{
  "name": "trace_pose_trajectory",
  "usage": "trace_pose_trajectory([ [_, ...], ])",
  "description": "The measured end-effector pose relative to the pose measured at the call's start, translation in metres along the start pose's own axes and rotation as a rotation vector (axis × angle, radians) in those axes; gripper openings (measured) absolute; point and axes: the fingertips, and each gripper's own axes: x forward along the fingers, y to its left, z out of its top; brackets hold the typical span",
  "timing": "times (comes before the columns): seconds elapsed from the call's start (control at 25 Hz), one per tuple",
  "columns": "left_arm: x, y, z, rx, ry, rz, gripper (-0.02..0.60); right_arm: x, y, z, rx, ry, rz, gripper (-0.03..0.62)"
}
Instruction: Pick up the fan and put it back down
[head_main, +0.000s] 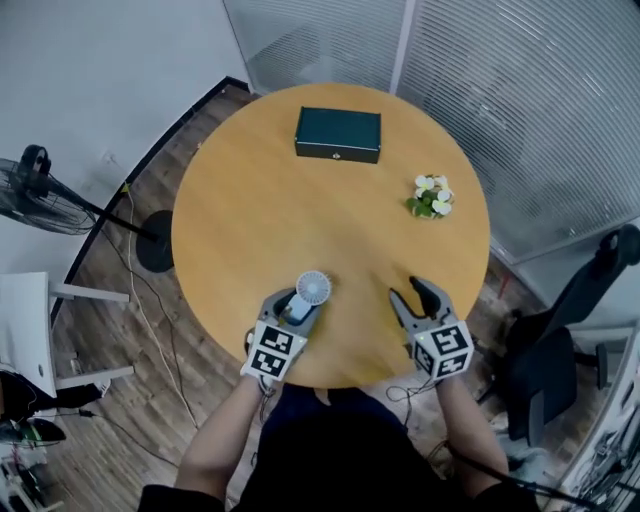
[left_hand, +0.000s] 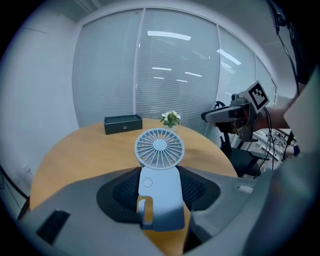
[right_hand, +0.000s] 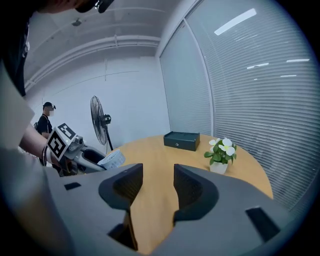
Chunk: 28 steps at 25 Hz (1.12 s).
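Over the round table, the left gripper clamps the fan by its handle while the right gripper stands apart, empty.

table: finished in smooth light wood, low sheen | fan: moulded in smooth matt plastic | box: dark, satin | left gripper pads: ribbed matt black | floor: laid in wood-look planks

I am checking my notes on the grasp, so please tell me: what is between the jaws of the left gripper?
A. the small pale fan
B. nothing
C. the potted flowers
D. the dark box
A: in the left gripper view the small pale fan has its handle pressed between the pads of the left gripper, while the dark box and the potted flowers stand far off on the table.
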Motion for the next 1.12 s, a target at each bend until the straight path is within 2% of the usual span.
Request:
trace_pose_trajectory([
  [0.4,-0.079,0.070,-0.046,-0.121,-0.003,0.189,0.215,0.053,0.054,0.043,-0.028,-0.039,0.115,0.193],
  [0.64,-0.110,0.120,-0.078,-0.183,0.006,0.270,0.215,0.079,0.086,0.047,-0.028,-0.020,0.144,0.189],
  [0.88,-0.115,0.169,-0.124,-0.236,0.060,0.322,0.215,0.095,0.106,0.039,-0.016,0.017,0.132,0.184],
  [1.12,-0.098,0.205,-0.161,-0.258,0.112,0.314,0.215,0.106,0.116,0.024,-0.009,0.074,0.087,0.184],
])
